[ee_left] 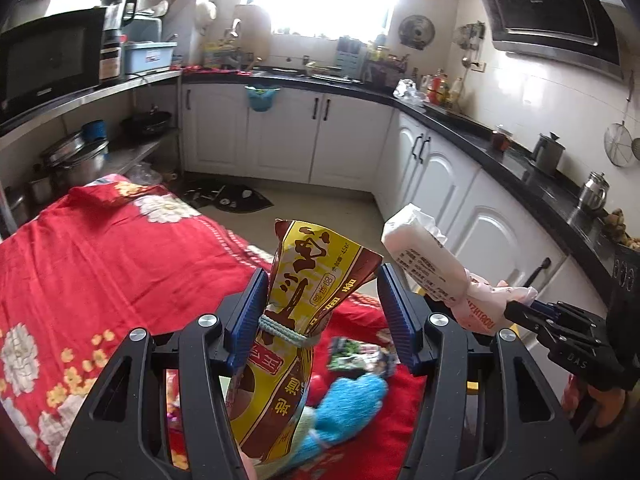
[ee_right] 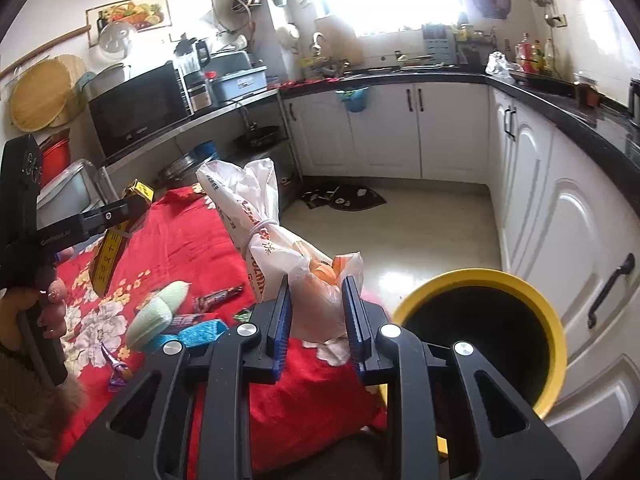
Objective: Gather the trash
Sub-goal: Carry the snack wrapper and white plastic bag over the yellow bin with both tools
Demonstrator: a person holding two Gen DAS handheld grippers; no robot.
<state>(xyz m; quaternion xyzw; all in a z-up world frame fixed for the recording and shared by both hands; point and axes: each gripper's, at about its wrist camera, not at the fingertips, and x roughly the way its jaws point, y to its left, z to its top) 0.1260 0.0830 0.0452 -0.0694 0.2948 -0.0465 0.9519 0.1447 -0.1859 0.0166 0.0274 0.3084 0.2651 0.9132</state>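
My left gripper (ee_left: 322, 312) stands around a yellow and brown snack bag (ee_left: 304, 280) tied with a pale cord; the bag leans on the left pad, and a wide gap shows to the right pad. The bag also shows in the right wrist view (ee_right: 116, 240). My right gripper (ee_right: 318, 316) is shut on a white and pink plastic bag (ee_right: 256, 216) tied with a band, held above the red cloth; it also shows in the left wrist view (ee_left: 424, 256). A yellow-rimmed black bin (ee_right: 480, 320) stands just right of the right gripper.
The table has a red flowered cloth (ee_left: 100, 260). On it lie small wrappers (ee_right: 218, 298), a green and blue sponge glove (ee_right: 160, 316) and a purple wrapper (ee_right: 116, 372). White cabinets (ee_left: 460, 184) with black counters run behind and to the right. A dark mat (ee_right: 344, 198) lies on the floor.
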